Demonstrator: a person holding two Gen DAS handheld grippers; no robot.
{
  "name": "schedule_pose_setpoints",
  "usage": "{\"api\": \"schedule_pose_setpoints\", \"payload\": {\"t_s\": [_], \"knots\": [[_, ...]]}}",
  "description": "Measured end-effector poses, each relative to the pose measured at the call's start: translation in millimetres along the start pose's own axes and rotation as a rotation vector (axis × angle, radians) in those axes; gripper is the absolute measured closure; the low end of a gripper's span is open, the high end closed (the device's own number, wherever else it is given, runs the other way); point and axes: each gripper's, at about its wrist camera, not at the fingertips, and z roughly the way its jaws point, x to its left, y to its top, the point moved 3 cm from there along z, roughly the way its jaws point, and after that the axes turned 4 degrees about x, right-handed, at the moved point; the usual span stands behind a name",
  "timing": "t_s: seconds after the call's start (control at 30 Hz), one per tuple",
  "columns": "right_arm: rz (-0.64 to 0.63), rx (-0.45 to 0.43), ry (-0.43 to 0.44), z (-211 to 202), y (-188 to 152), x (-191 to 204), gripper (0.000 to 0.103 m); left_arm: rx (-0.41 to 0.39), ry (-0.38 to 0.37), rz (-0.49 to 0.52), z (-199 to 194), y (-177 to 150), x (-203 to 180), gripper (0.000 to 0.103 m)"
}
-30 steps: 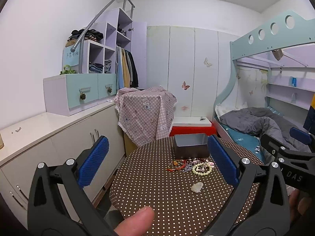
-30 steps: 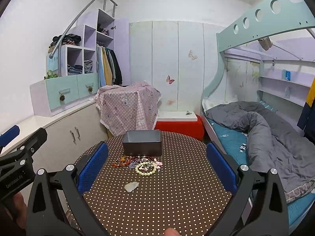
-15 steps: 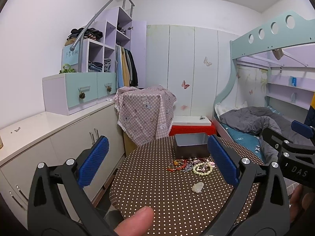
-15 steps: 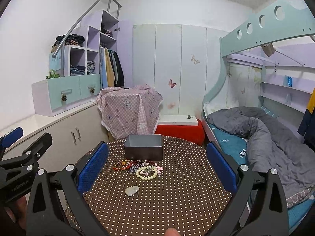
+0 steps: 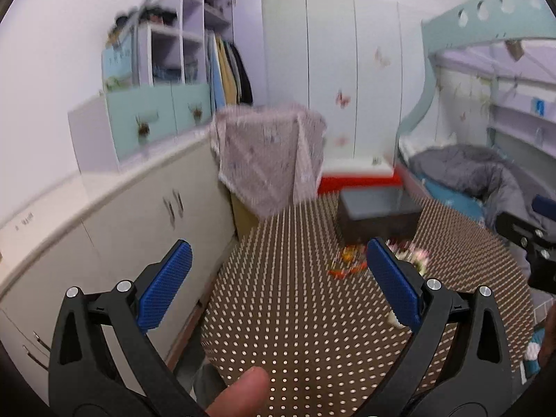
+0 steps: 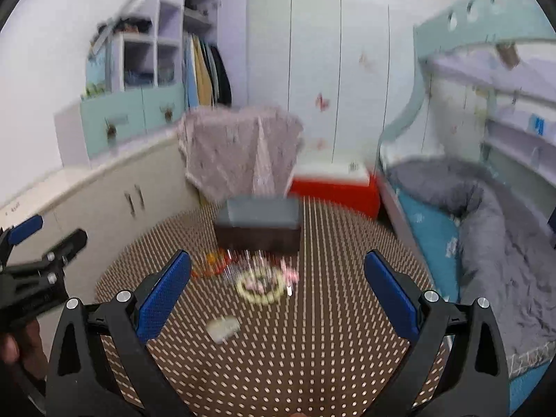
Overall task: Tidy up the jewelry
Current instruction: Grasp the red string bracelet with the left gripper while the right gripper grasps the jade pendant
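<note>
Bright, even indoor light fills both views, with soft shadows and no glare. Motion blur smears the whole room, including the dotted tabletop (image 6: 312, 347). Fisheye curvature bends the edges, with dark corners.

A white panelled wardrobe with butterfly stickers (image 6: 316, 80) fills the frame's centre; a teal bunk bed with grey quilt (image 6: 486, 201) stands right, cream low cabinets (image 6: 114, 205) left.

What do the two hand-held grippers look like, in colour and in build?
Both alike: the left hand-held gripper and the right hand-held gripper have black angular plastic frames with triangular cut-outs, silver round bolts, and blue textured rectangular finger pads. No cables or sleeves show.
</note>
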Motion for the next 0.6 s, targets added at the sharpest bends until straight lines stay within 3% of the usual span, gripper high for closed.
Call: {"api": "schedule_pose_setpoints", "payload": {"t_s": [0.1,0.23,0.4,0.57,0.6], "knots": [[0.008,0.133,0.030,36.1,-23.8,-6.0,0.008,0.102,-0.028,0.001,36.9,-14.8,-2.8,0.005],[0.004,0.275,0.070,69.2,-50.1,-1.1,0.008,0.175,-0.034,0.032,64.7,-23.4,-5.4,0.005],[-0.051,0.366,0.147,93.1,-59.5,25.3,0.008,0.251,-0.051,0.010,90.2,-26.8,0.4,0.005],[-0.103,0.440,0.194,114.6,-61.2,51.8,0.023,0.302,-0.049,-0.013,110.8,-25.1,16.9,0.005],[-0.114,0.457,0.198,118.2,-63.1,55.2,0.033,0.313,-0.055,-0.020,114.9,-24.5,18.3,0.005]]}}
